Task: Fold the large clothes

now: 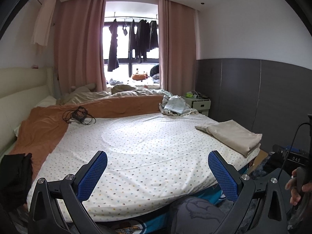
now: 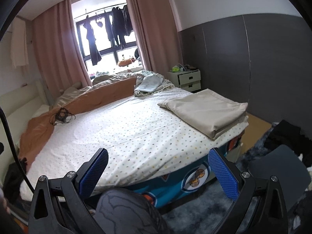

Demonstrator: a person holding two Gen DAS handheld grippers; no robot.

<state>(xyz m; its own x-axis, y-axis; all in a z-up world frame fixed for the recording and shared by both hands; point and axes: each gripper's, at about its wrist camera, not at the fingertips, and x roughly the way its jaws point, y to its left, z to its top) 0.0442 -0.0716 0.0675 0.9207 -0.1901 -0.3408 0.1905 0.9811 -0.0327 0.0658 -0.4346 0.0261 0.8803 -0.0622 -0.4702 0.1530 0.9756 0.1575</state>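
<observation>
The left gripper [image 1: 157,172] is spread wide with nothing between its blue pads [image 1: 93,175], held above the near edge of the bed [image 1: 148,146]. The right gripper [image 2: 158,170] is likewise wide apart and empty, over the bed's near right part. Below both, a knee in grey patterned fabric [image 2: 124,210] shows, with the teal cartoon bed skirt [image 2: 175,183] behind it.

On the dotted white sheet, the folded beige cloth [image 2: 206,111] lies flat at the bed's right edge, a neat stack of layers, well apart from either gripper. Only the left view shows a dark garment [image 1: 15,177] heaped at the bed's near left corner, and a hand [image 1: 298,187] gripping the other handle at far right. Only the right view shows a dark chair seat [image 2: 280,173] and dark clothes [image 2: 288,136] on the floor rug beside the bed.

Farther on, a tangle of black cable [image 1: 78,115] rests on the orange blanket [image 1: 120,105], with a crumpled light-blue garment [image 2: 148,84] toward the right. Beyond stand a white nightstand [image 2: 189,79], pink curtains [image 1: 78,44] and dark clothes hanging at the window [image 1: 136,37].
</observation>
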